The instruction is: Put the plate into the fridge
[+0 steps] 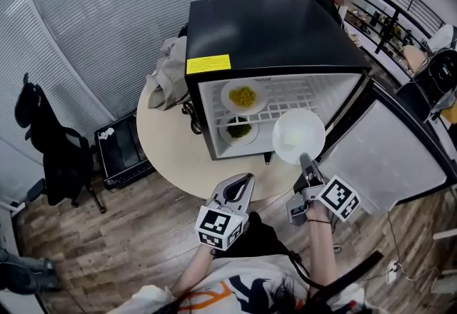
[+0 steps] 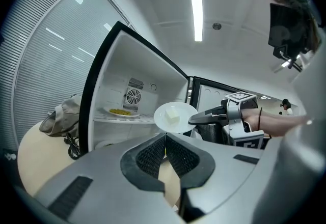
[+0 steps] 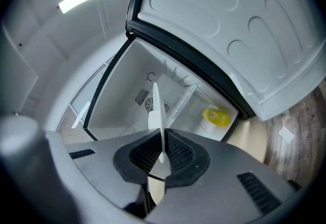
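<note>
The right gripper pinches the white plate by its near rim alone, just before the open fridge; with so thin a hold the plate may tip and shed its pale block, or knock the wire shelf going in. A dish of yellow food and a dish of greens fill the left side, the door stands close at the right, and the left gripper hangs closed on nothing, low by the round table.

A wood-plank floor runs under a round beige table, with a black office chair standing to its left. White vertical blinds line the walls behind, and a long ceiling light glows overhead.
</note>
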`<act>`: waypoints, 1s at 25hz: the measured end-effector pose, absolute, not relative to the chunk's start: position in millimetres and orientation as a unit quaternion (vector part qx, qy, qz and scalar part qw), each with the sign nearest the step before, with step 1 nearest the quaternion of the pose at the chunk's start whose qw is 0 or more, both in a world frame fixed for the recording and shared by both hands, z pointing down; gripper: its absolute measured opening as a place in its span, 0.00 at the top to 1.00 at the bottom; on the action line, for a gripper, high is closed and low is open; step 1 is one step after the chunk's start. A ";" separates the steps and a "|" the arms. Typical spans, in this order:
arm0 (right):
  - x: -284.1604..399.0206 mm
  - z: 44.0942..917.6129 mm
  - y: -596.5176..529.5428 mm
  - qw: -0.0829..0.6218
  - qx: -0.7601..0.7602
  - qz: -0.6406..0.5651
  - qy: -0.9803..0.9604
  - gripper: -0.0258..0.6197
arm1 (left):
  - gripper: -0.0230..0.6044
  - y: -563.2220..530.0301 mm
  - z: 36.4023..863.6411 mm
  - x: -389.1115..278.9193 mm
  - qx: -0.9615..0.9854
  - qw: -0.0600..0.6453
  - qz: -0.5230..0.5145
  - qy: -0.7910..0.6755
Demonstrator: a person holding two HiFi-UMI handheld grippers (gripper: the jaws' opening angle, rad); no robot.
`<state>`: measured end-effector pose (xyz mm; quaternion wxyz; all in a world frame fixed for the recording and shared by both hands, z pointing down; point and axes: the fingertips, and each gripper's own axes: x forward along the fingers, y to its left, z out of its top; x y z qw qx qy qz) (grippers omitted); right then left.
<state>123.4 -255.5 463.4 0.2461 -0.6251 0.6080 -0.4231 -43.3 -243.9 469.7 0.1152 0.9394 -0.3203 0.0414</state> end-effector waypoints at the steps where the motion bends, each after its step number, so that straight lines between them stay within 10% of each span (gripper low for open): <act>1: 124.2 462.0 -261.9 0.248 -0.623 -0.422 0.610 0.92 | 0.94 -247.4 468.9 -43.0 0.939 0.114 0.041 -0.323; 25: 147.4 468.9 -377.8 0.258 -0.596 -0.437 0.622 0.92 | 0.94 -314.6 457.0 -15.4 0.927 0.099 0.041 -0.361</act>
